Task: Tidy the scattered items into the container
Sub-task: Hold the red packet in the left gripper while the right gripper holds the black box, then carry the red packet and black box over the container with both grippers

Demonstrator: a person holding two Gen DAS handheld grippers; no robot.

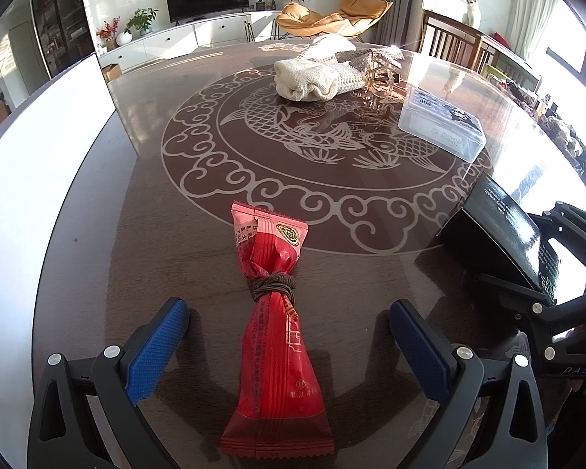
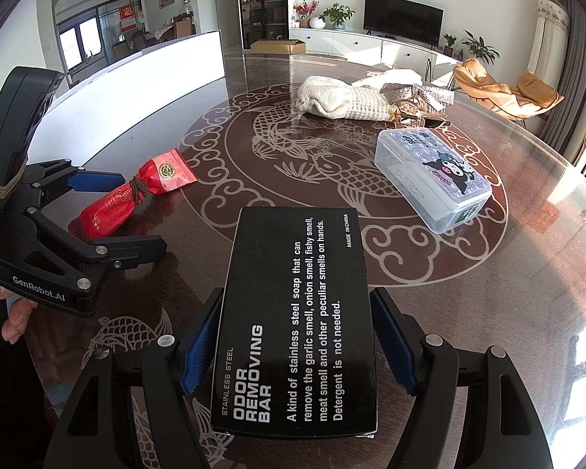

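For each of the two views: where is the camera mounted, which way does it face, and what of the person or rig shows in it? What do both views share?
Left wrist: sits on the left tongs, looking down and forward over the red snack packet lying between its open blue pads; the right tongs show at the right edge.
Right wrist: sits on the right tongs, looking down along the black box gripped between its pads; the left tongs and a hand show at left.
Shared: packet, box, clear plastic box, knitted cloth, patterned table.
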